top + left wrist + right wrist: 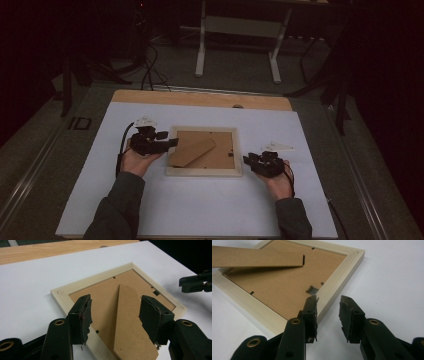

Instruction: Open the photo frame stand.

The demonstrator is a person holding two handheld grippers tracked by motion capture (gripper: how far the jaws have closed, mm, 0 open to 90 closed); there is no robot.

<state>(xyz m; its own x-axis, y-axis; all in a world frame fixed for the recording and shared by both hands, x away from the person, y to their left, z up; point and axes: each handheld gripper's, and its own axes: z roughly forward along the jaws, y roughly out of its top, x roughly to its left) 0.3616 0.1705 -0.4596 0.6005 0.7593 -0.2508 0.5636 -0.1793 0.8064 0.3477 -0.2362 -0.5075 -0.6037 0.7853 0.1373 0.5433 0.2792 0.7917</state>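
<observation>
While both grippers [172, 143] [246, 160] gape, picture frame [204, 171] rests on white table [200, 210]; dark room.

A picture frame [204, 171] lies face down mid-table [200, 210], its stand [192, 151] on its back. The left gripper [172, 142] sits at its left edge, the right gripper [246, 160] at its right.

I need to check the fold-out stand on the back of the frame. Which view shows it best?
The left gripper view: the stand runs full length between the open fingers. The right gripper view shows its raised end side-on; the high view shows it small.
</observation>
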